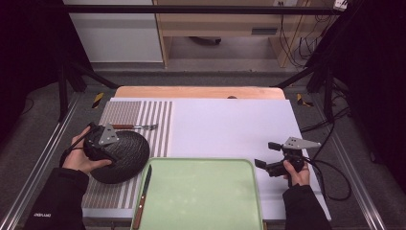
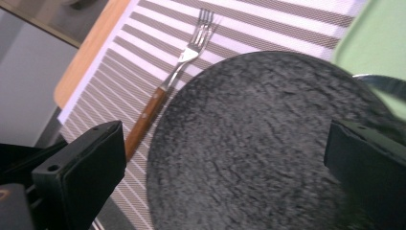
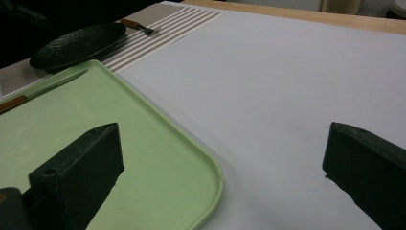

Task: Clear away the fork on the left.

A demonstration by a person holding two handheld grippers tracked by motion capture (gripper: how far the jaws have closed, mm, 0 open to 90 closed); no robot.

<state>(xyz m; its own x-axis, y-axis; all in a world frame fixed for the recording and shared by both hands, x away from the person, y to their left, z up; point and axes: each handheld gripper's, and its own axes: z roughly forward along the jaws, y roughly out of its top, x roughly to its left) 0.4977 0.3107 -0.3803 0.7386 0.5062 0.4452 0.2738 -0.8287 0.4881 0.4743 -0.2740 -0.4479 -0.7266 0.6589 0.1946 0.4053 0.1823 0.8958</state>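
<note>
A black round textured plate (image 1: 125,154) (image 2: 258,143) (image 3: 79,43) lies on a striped placemat (image 1: 155,124) at the left. My left gripper (image 1: 111,152) (image 2: 225,191) hovers over the plate's left part, open, jaws wide apart on either side of it. A wooden-handled fork (image 1: 136,127) (image 2: 184,57) (image 3: 139,26) rests on the placemat behind the plate. A wooden-handled knife (image 1: 143,191) (image 3: 43,91) lies along the left rim of a pale green tray (image 1: 201,191) (image 3: 158,158). My right gripper (image 1: 266,155) (image 3: 222,172) is open just right of the tray, holding nothing.
A white mat (image 1: 230,124) (image 3: 287,81) covers the table's middle and right. The wooden table edge (image 1: 196,91) runs along the back. A black cable (image 1: 335,177) trails off to the right. Dark frame posts stand at both sides.
</note>
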